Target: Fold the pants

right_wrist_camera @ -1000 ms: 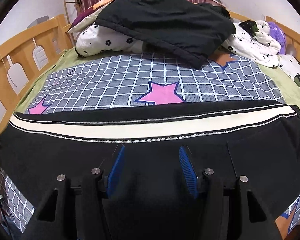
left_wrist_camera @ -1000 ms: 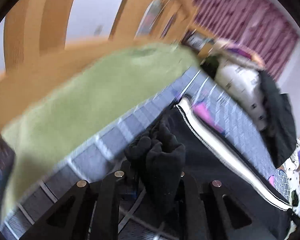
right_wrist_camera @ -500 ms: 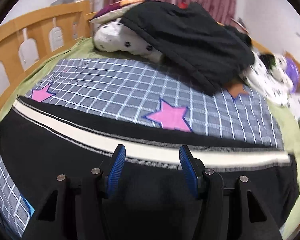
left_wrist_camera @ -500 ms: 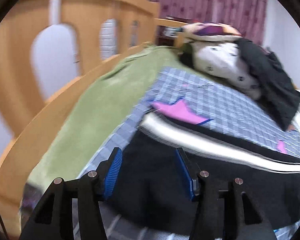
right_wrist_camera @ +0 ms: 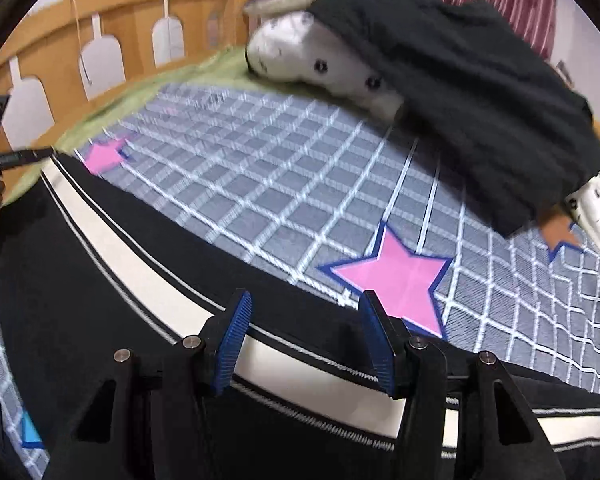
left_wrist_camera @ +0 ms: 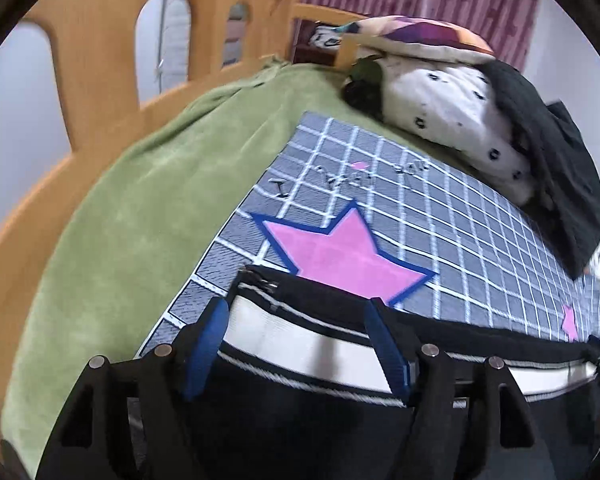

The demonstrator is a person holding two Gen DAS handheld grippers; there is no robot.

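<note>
The black pants point(left_wrist_camera: 300, 432) are laid flat across the near part of a grey checked bedspread point(left_wrist_camera: 440, 216) with pink stars, the white side stripe point(right_wrist_camera: 140, 276) running along their far edge. In the left wrist view the left gripper point(left_wrist_camera: 296, 346) is seen over the end of the pants near the bed's left side, jaws apart with nothing between the blue pads point(left_wrist_camera: 206, 344); the white stripe lies beneath them. In the right wrist view the right gripper point(right_wrist_camera: 306, 340) is seen over the stripe further along the garment, jaws likewise apart and empty.

Only the left wrist view shows the cut end of the stripe and a wide band of green blanket point(left_wrist_camera: 140, 208) beside the wooden bed rail point(left_wrist_camera: 100, 40). Only the right wrist view shows the full run of the stripe and, at the far left edge, part of the other tool. A pile of pillows point(right_wrist_camera: 300, 56) under a dark garment point(right_wrist_camera: 460, 92) is recorded at the head of the bed in both views.
</note>
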